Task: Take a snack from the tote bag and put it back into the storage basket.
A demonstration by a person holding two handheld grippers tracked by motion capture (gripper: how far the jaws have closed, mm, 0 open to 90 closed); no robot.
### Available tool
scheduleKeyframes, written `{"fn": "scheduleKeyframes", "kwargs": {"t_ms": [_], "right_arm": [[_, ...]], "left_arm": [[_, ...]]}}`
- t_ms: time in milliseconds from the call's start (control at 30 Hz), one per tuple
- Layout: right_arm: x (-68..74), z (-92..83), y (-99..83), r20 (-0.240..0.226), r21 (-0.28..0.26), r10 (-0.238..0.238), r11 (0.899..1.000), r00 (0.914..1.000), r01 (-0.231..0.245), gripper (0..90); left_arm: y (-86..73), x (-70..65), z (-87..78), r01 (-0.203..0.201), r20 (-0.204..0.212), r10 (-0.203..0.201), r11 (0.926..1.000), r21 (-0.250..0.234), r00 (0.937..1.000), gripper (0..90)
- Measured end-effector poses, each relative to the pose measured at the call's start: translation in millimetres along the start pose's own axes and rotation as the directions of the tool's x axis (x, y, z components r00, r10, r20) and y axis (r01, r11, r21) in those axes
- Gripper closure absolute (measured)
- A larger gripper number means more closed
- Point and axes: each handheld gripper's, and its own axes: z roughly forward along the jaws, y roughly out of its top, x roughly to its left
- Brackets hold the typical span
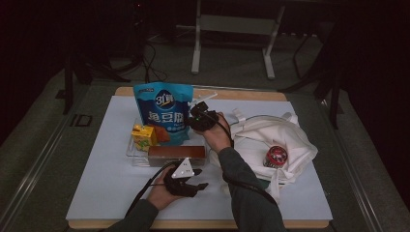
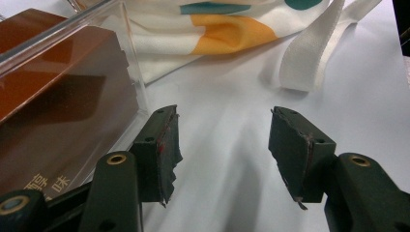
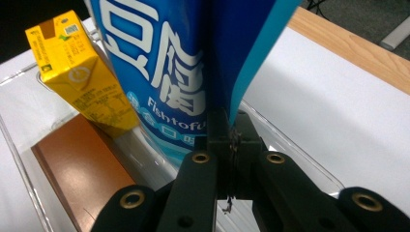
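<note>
The right gripper (image 3: pixel 231 145) is clamped on the side edge of the blue pouch (image 1: pixel 163 112), which stands upright in the clear tray (image 1: pixel 131 150) at the counter's centre. At the tray's five o'clock, the left gripper (image 2: pixel 222 154) rests with jaws apart, holding nothing.

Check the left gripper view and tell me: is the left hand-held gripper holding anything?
No: the left hand-held gripper has its jaws apart over bare white table, nothing between them.

Dark grey sleeves; each black claw (image 1: pixel 199 185) has brass-ringed screw holes, a trailing black cable, frayed pads (image 2: pixel 167 145).
</note>
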Motion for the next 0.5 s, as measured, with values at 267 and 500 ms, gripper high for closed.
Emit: {"fn": "scheduleKeyframes", "kwargs": {"t_ms": [267,500], "right_arm": [[-7.1,-3.0,-7.4,-0.033,-0.008,0.010,1.000,0.9994,-0.010,78.0],[-5.5,-8.4,-9.4,-0.043,-0.010,-0.020,1.000,0.9989,0.020,72.4]], "left_arm": [[-0.1,0.4,0.0,0.002,0.002,-0.002,1.0000,-0.001,1.0000,44.3],[0.0,0.3,0.0,0.002,0.002,-0.002,1.0000,0.001,1.0000,44.3]]}}
